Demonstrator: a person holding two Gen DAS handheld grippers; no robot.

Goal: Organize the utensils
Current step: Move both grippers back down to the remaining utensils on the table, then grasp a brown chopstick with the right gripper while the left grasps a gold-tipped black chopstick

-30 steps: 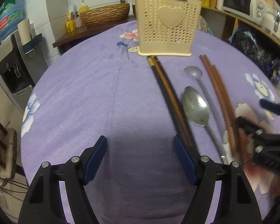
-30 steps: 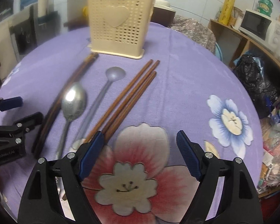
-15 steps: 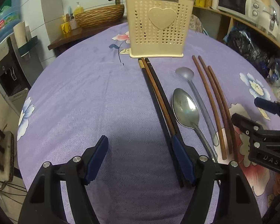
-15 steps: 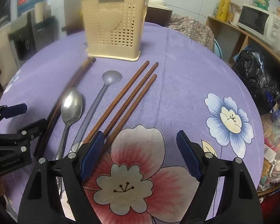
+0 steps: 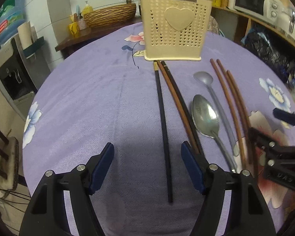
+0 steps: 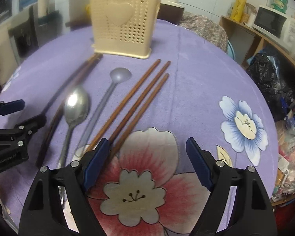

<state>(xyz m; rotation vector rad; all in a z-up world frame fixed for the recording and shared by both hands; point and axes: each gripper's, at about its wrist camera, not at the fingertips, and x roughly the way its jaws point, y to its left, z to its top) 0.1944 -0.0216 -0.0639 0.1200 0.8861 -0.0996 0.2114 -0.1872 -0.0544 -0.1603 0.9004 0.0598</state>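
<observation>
The black chopstick (image 5: 163,125) lies flat on the purple tablecloth (image 5: 88,108), running from the cream utensil holder (image 5: 175,25) back between the left gripper (image 5: 147,167), whose jaws stand apart and empty. It looks light, stiff and slick, so mid-shaft seems the safest grip. The right gripper (image 6: 147,157) also gapes empty beside three brown chopsticks (image 6: 133,102). Left of the black one the cloth is free; the metal spoon (image 5: 206,118) crowds the right.

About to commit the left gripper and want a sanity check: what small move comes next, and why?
Probably lower the left gripper and close on the black chopstick. That stick lies alone on the purple cloth between the open pads, apart from the brown chopsticks beside it. Nothing is held yet, and the cream holder stands just beyond its far end.
</observation>
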